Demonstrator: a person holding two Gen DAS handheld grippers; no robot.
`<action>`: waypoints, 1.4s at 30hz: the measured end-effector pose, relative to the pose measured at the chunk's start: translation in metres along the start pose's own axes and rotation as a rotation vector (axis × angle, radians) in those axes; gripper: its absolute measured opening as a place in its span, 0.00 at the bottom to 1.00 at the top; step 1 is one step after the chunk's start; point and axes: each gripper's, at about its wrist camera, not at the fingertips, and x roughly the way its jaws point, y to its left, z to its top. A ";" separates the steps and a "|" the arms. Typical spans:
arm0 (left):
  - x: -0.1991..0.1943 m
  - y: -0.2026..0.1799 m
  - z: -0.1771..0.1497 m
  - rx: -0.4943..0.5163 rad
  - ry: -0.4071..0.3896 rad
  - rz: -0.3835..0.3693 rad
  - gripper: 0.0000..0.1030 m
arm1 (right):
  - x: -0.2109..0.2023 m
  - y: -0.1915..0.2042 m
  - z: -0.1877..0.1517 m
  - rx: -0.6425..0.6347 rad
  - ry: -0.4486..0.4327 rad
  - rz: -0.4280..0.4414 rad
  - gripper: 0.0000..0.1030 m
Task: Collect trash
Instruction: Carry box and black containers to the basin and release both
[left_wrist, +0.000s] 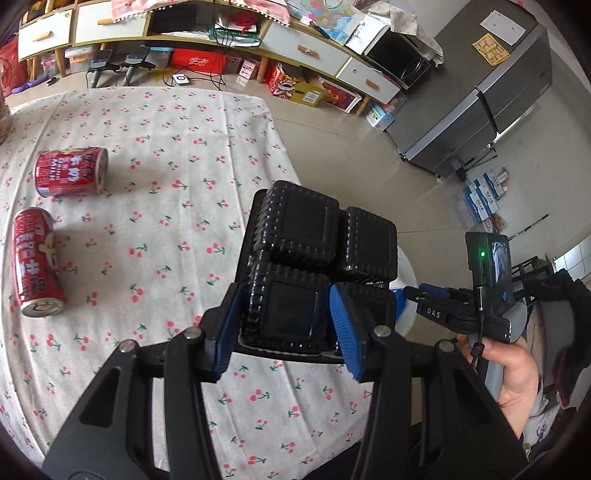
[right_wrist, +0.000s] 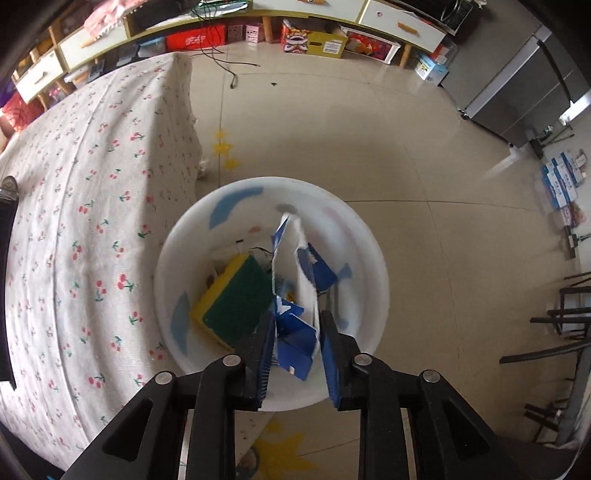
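My left gripper (left_wrist: 284, 328) pinches a black 4-cell plastic tray (left_wrist: 317, 254) over the table (left_wrist: 155, 122) edge. 2 red cans (left_wrist: 72, 171) lie on the cloth. My right gripper (right_wrist: 295, 354), jaws parted, hangs over the white bin (right_wrist: 369, 258), torn blue-white carton (right_wrist: 299, 295) between its pads, sponge (right_wrist: 236, 299) inside.

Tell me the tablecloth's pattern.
White fabric tablecloth with small red cherries; left wrist view shows it best.

Bin (right_wrist: 364, 236) near rim hidden by tongs; carton (right_wrist: 295, 280) blurred.
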 end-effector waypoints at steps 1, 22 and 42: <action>0.003 -0.004 0.000 0.005 0.005 -0.004 0.49 | -0.001 -0.004 0.002 0.019 -0.009 -0.003 0.34; 0.123 -0.142 -0.013 0.219 0.150 -0.035 0.49 | -0.044 -0.104 -0.001 0.533 -0.207 0.106 0.42; 0.100 -0.083 -0.006 0.144 0.146 -0.006 0.54 | -0.044 -0.098 0.008 0.512 -0.205 0.166 0.42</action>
